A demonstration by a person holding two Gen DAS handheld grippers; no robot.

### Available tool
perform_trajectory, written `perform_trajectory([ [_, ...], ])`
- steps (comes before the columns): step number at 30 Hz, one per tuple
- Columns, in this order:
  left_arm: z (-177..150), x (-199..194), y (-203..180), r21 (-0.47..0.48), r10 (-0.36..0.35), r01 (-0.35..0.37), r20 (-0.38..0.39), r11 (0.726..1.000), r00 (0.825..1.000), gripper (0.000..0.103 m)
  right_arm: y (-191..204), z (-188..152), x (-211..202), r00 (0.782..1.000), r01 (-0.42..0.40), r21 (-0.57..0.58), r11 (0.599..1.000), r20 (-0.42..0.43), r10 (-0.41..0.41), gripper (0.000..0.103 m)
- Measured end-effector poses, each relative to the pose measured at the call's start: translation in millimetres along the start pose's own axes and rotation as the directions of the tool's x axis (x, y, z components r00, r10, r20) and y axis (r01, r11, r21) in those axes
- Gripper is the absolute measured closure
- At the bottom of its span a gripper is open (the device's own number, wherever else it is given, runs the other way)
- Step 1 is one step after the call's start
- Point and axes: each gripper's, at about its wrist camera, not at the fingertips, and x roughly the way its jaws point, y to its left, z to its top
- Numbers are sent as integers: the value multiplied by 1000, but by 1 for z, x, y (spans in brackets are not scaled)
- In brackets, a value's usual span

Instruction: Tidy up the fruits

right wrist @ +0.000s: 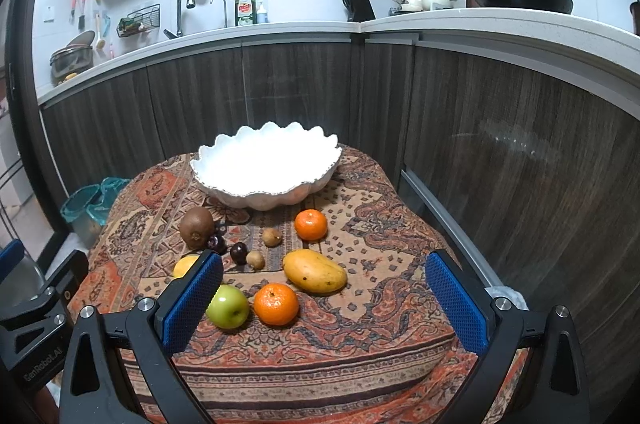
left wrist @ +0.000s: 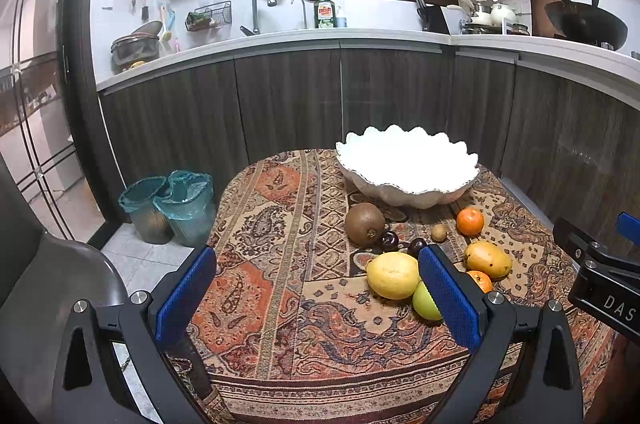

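Observation:
A white scalloped bowl [left wrist: 408, 165] [right wrist: 266, 163] stands empty at the far side of a small table under a patterned cloth [left wrist: 280, 264] [right wrist: 380, 244]. In front of it lie a brown kiwi [left wrist: 364, 224] [right wrist: 196, 227], two dark plums [right wrist: 239, 252], two small brown fruits [right wrist: 272, 236], two oranges [right wrist: 311, 224] [right wrist: 277, 304], a yellow mango [left wrist: 488, 258] [right wrist: 315, 272], a lemon [left wrist: 393, 275] [right wrist: 185, 265] and a green apple [left wrist: 426, 302] [right wrist: 227, 306]. My left gripper [left wrist: 318, 288] is open above the cloth left of the fruit. My right gripper [right wrist: 324, 292] is open, hovering near the orange and mango.
Dark wooden cabinets [left wrist: 280, 103] under a white counter [left wrist: 280, 39] close off the back and right. Two bins with teal bags [left wrist: 172, 203] stand on the floor left of the table. A grey chair back [left wrist: 52, 288] is at near left.

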Motion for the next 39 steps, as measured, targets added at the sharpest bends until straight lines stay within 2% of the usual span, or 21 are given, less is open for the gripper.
perform_trajectory([
  [39,0,1,-3,3,-9,9,-13,1000,1000,0,-1,0,1,1000,3,1,1000,-3,-3,1],
])
